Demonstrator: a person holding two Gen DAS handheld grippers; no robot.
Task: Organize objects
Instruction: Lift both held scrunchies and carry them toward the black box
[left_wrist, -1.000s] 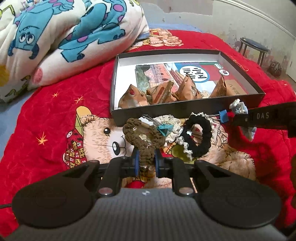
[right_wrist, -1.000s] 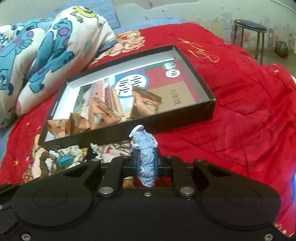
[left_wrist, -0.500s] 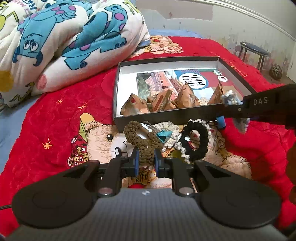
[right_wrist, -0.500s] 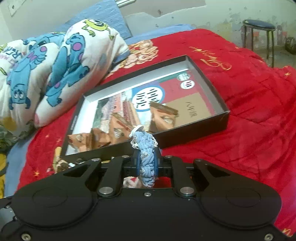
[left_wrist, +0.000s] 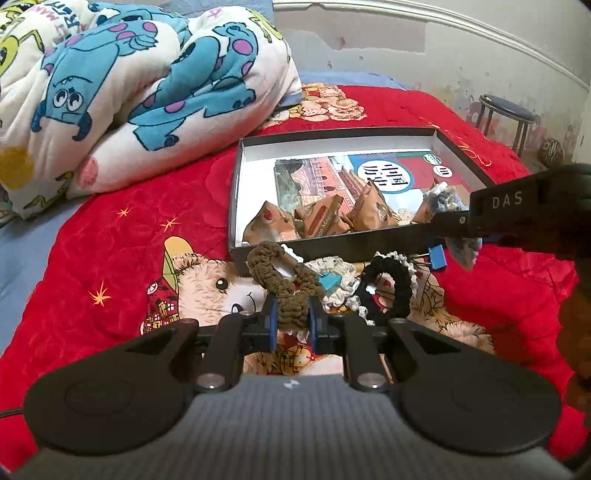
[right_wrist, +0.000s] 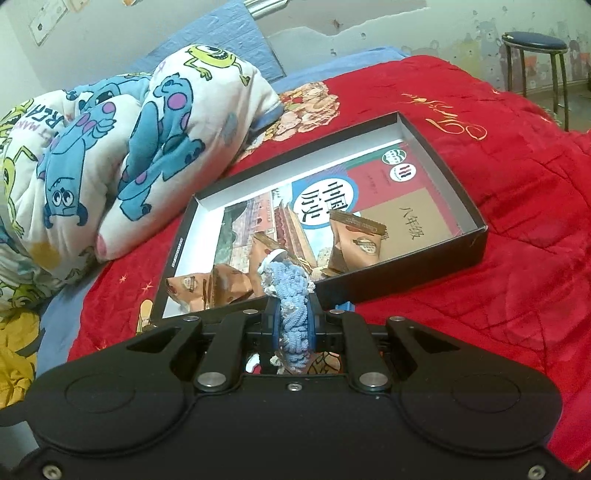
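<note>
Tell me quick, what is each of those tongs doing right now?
Left tongs: shut on the brown scrunchie.
Right tongs: shut on the blue scrunchie, held near the black box.

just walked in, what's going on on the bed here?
A person is tidying with two handheld grippers. The left gripper is shut on a brown knitted scrunchie, near the pile with a black scrunchie in front of the black box. The right gripper is shut on a blue knitted scrunchie, held at the box's near wall. The box holds a book and several snack packets. Neither scrunchie is in the box yet.
</note>
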